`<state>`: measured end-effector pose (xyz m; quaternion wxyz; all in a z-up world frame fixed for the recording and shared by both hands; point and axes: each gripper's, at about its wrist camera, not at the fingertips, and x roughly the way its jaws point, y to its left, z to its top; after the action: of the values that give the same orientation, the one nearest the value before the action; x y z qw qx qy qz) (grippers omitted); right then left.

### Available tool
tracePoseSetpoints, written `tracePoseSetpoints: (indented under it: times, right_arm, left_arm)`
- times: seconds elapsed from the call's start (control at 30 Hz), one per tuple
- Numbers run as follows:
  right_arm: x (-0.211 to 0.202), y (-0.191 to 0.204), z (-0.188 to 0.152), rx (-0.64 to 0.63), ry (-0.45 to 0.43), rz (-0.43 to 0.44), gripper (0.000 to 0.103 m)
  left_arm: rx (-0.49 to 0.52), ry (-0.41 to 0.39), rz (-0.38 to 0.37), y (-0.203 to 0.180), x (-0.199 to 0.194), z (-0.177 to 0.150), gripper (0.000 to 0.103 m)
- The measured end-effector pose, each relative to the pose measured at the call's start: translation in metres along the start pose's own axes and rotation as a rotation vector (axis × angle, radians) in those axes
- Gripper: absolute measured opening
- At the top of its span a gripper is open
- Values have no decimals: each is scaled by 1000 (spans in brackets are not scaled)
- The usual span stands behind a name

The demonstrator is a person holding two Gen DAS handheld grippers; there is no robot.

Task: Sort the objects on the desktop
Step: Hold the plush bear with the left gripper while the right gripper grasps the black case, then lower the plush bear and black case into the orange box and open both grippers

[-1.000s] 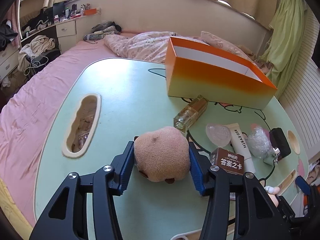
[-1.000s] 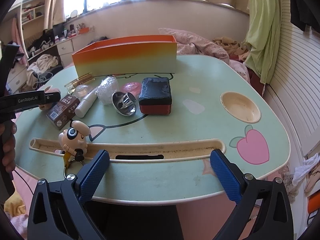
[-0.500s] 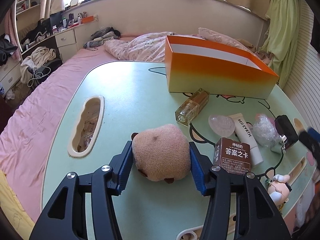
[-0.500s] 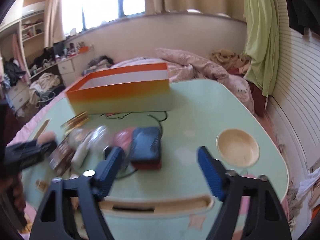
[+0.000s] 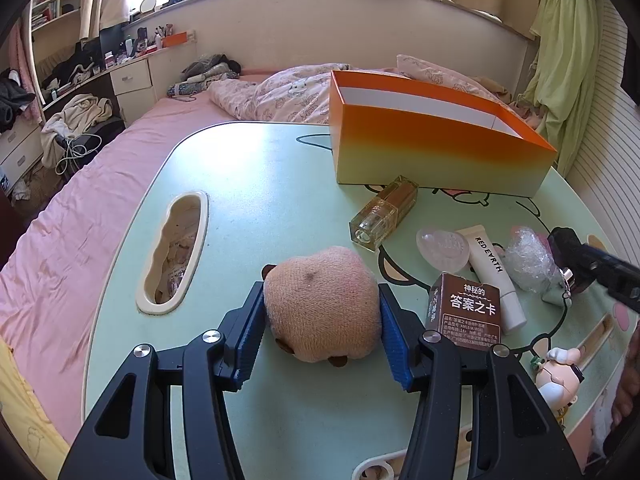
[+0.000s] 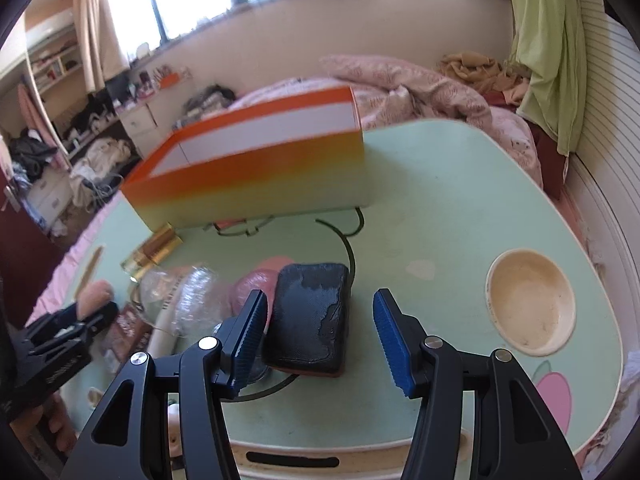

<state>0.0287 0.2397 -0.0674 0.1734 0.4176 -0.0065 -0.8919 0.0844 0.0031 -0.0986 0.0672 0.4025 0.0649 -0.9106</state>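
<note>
My left gripper (image 5: pixel 321 289) is shut on a pinkish-brown plush toy (image 5: pixel 316 316) that rests on the green table (image 5: pixel 260 184). In the right wrist view, my right gripper (image 6: pixel 320 294) straddles a black box with a red base (image 6: pixel 310 316), and its jaws are closing. The left pad sits close beside the box while the right pad stands clear of it. An orange-to-yellow open box (image 5: pixel 432 152) stands at the back of the table (image 6: pixel 256 168).
Between the grippers lie a glass perfume bottle (image 5: pixel 384 212), a brown card box (image 5: pixel 466 312), a white tube (image 5: pixel 492 264), a clear shell (image 5: pixel 442 248) and crumpled plastic wrap (image 5: pixel 528 256). A toy keychain (image 5: pixel 558 372) lies by the front groove. A cup recess (image 6: pixel 530 300) is at right.
My right gripper has moved forward over the table to the black box and its jaws have narrowed around it. The left gripper keeps its hold on the plush toy in place.
</note>
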Motion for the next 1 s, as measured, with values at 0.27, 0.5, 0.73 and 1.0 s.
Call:
tracePoseSetpoints:
  times: [0.27,0.5,0.73,1.0]
  right_arm:
    - [4,7,-11,-94,-27,-140,40]
    - [5,5,-14,-97,-45,-150,38]
    - [-2,2,-10,-91,-51,-150,38]
    - [-24,2,2,-94,-106,-136,38]
  left_arm:
    - [26,2,5,-3,0,0,54]
    - [48,3,9,-6,0,-1,54]
    - [43,10,-10,-3,-2,1,52]
    - [54,-45,-25,-3,-29,21,52]
